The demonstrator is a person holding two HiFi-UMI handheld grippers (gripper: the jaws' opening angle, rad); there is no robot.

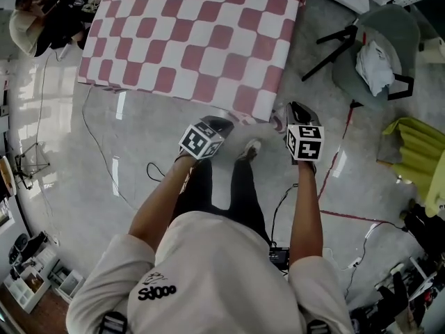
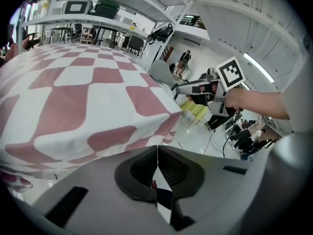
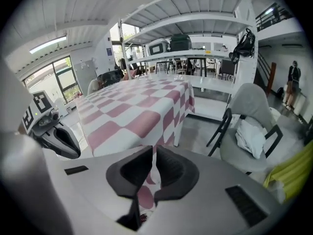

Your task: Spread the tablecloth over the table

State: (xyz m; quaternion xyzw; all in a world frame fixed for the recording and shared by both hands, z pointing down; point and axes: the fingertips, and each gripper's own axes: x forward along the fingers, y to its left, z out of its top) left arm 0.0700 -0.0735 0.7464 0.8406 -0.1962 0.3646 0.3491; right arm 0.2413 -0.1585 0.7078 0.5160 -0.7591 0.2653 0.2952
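At twelve o'clock from the person, the checked tablecloth [image 1: 188, 40] lies flat over the table [image 3: 177, 131] with its edges draped, so the job looks nearly done, the left gripper [image 2: 157, 153] at eleven shut and empty, the right gripper [image 3: 152, 155] at one closing on nothing.

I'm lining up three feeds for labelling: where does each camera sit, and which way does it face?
Head view: on the person's head, facing steeply down at the tablecloth and floor; shows torso, legs, both arms, left gripper, right gripper.
Left gripper view: on the left gripper, facing over its shut jaws at the tablecloth's corner; shows the right gripper and forearm.
Right gripper view: on the right gripper, facing along the tablecloth over closing jaws, cloth showing between them; shows the left gripper.
All three share the tablecloth.
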